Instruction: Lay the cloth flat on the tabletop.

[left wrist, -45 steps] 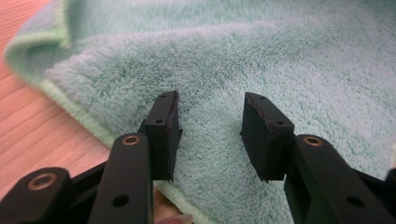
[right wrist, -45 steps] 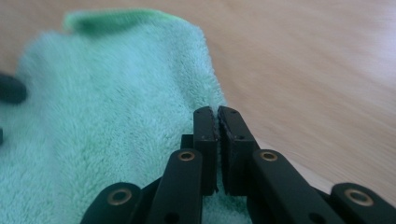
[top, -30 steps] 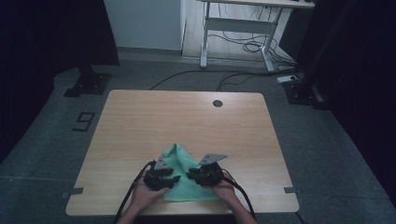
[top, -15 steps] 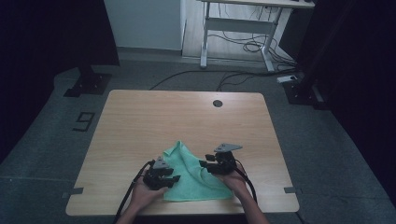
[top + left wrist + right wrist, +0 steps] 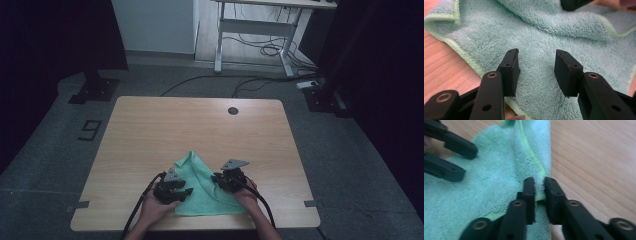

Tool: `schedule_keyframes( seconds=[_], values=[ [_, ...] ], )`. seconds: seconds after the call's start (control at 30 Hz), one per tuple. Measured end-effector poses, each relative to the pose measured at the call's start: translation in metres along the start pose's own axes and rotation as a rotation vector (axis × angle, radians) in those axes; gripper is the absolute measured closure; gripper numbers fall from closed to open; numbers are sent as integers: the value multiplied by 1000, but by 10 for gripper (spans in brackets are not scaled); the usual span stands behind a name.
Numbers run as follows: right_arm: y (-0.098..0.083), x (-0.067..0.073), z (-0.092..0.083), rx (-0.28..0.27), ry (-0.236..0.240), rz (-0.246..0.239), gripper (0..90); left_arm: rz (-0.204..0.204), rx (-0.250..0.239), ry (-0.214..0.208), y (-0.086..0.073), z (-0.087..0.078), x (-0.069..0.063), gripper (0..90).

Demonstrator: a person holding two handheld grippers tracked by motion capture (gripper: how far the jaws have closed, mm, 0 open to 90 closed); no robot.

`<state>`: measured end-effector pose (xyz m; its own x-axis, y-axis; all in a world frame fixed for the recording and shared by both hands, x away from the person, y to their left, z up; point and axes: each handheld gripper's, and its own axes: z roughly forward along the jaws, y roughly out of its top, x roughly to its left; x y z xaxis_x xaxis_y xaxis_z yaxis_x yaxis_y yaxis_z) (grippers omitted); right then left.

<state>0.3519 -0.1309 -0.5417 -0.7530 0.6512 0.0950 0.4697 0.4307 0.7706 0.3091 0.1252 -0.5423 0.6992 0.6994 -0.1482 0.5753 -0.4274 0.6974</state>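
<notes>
My right tool [image 5: 539, 185] just closed, pinching cloth [image 5: 207, 187] hem fold, lower centre. Left tool [image 5: 537, 65] open over cloth (touching nothing). Next: lift edge, fold across w/o slipping.

- Right gripper [image 5: 539, 185] shifted from the cloth's middle out to its right edge.
- Jaws just closed there, pinching the folded hem of the green cloth [image 5: 499, 182].
- Cloth fold drawn slightly rightward.
</notes>
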Motion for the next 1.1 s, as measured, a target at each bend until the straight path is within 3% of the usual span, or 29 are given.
schedule_keyframes(
  seconds=[0.3,0.37,0.63,0.87,0.93,1.0,1.03,1.1],
  values=[
    [9,-14,-19,-50,21,19,830,-14,2,-18,0,-1,3,545],
    [14,-18,-25,-64,-28,8,844,-21,4,-22,0,-1,4,547],
    [24,-54,-42,-91,-81,63,855,-30,5,-31,0,-2,5,547],
    [20,-92,-21,-12,-163,113,845,-35,6,-33,-1,-3,5,541],
    [17,-100,-18,-13,-174,123,792,-35,5,-31,-1,-3,4,537],
    [14,-105,-18,-28,-197,152,670,-32,3,-28,-1,-3,4,531],
    [14,-104,-20,-43,-214,161,602,-31,4,-29,-1,-3,4,529],
    [13,-98,-29,-88,-222,168,575,-30,4,-30,-1,-3,4,529]
  ],
)
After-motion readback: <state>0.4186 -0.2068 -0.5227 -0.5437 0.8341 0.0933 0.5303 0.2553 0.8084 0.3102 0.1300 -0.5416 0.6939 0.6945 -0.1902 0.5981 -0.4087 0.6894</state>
